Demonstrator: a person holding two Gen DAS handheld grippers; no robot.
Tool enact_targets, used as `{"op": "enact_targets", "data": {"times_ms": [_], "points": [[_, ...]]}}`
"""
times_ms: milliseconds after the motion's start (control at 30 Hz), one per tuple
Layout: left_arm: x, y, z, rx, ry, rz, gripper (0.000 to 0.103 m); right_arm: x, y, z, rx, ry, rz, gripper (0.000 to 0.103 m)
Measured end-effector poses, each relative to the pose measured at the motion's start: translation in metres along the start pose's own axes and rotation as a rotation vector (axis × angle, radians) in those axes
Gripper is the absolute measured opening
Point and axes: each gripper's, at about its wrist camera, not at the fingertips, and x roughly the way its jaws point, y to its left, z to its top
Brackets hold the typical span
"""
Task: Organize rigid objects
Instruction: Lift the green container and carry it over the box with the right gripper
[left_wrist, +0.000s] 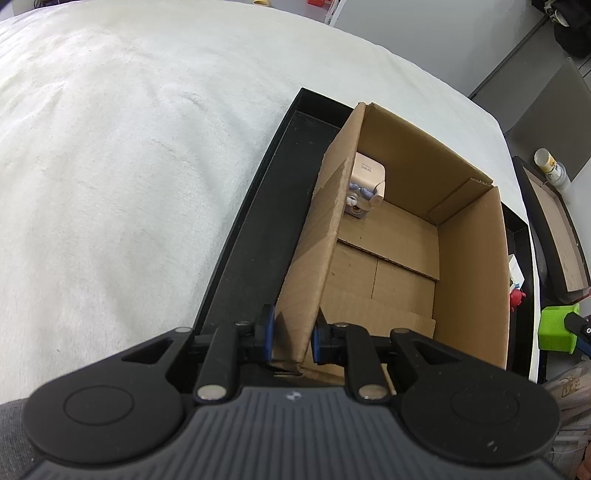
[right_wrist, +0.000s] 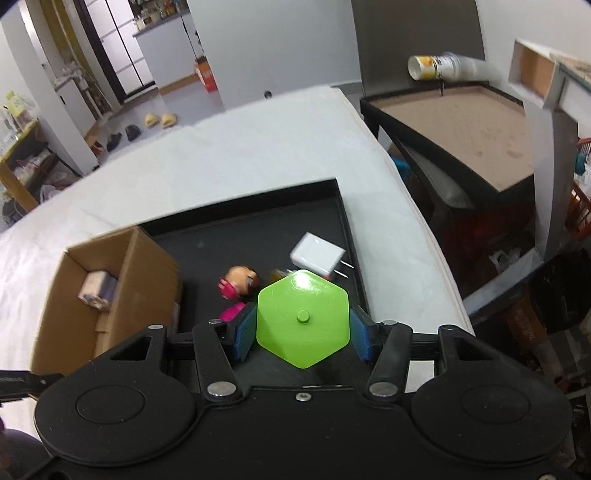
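Left hand-held gripper (left_wrist: 289, 341) pinches the near wall of the cardboard box (left_wrist: 469, 258), one pad outside, one inside. Right hand-held gripper (right_wrist: 302, 332) clamps a green hexagonal piece (right_wrist: 303, 317), flat face toward the camera, its depth hidden. Both box and loose items sit in a black tray (right_wrist: 258, 225) on a white cloth-covered tabletop (left_wrist: 129, 147). Inside the box lies a small pale toy (left_wrist: 364, 184), blurred. On the tray a white charger (right_wrist: 317, 254) points its prongs right, beside a doll figure (right_wrist: 238, 282).
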Motion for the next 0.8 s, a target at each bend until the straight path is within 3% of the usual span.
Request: {"op": "enact_targets", "data": {"times_ms": [800], "points": [[0.003, 0.002, 0.000, 0.019, 0.010, -0.034, 0.019, -0.018, 0.085, 0.017, -0.107, -0.011, 0.042, 0.052]]}}
